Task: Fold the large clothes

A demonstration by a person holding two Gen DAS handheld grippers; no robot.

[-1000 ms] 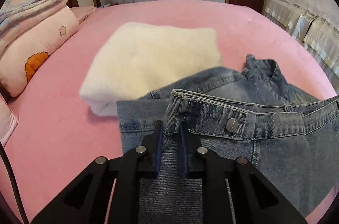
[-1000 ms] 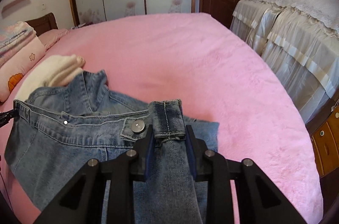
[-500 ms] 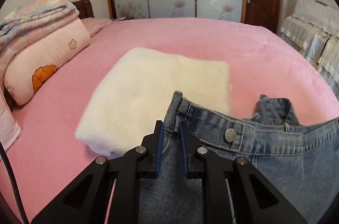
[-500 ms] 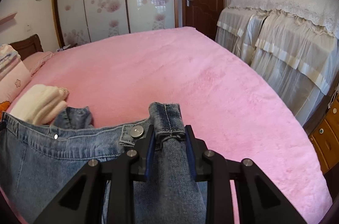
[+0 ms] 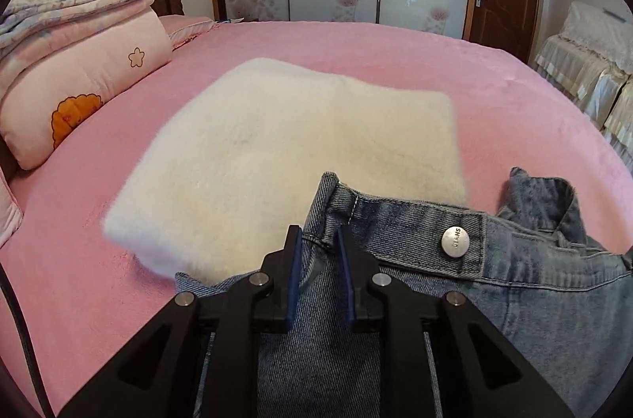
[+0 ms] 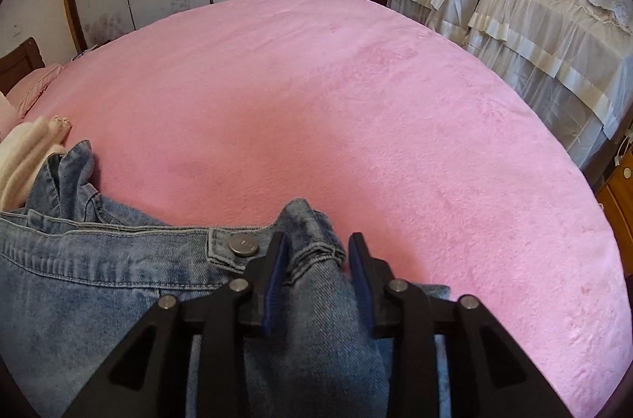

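The left gripper (image 5: 319,244) has its jaws drawn in tight on the waistband end of the jeans (image 5: 514,283), denim pinched between the blue pads. Over on the other side, the right gripper (image 6: 314,252) sits with its jaws a little wider, a bunched fold of the jeans (image 6: 99,283) filling the gap and pressed on both sides. The jeans hang between the two grippers at the near edge of the pink bed (image 6: 356,101), waistband stretched across. The left wrist view shows the metal button (image 5: 455,241) stamped JEANS, a folded white fleece (image 5: 300,149) lying on the bed just beyond the waistband, and stacked pink bedding (image 5: 79,62) at the headboard. The right wrist view catches only the fleece's edge (image 6: 23,157), but takes in a lace-covered bed (image 6: 534,2) alongside.
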